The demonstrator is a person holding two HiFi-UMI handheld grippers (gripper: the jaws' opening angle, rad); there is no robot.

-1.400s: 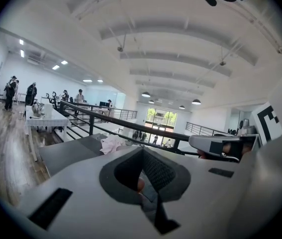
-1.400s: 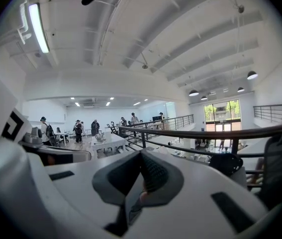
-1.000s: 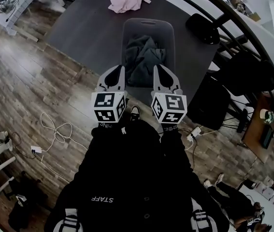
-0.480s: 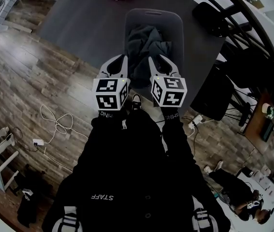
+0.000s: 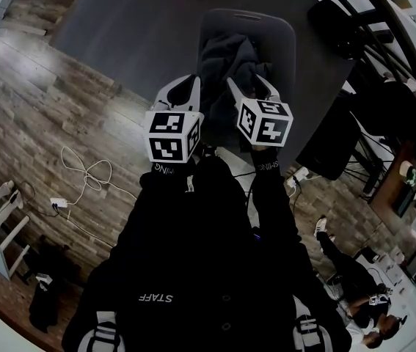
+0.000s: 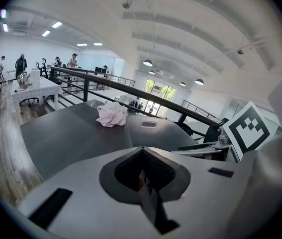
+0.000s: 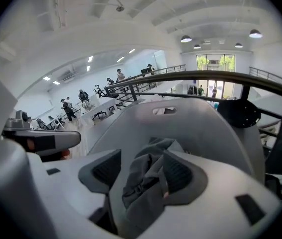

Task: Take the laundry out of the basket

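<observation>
Dark grey laundry (image 7: 148, 158) fills the grey basket (image 7: 180, 128) on the black table (image 5: 134, 28); your right gripper (image 7: 141, 171) reaches in, jaws opening with a fold of cloth between them; your left gripper (image 6: 141, 176) hovers alongside, jaws closed and empty; a pink garment (image 6: 112, 114) lies beyond.
</observation>
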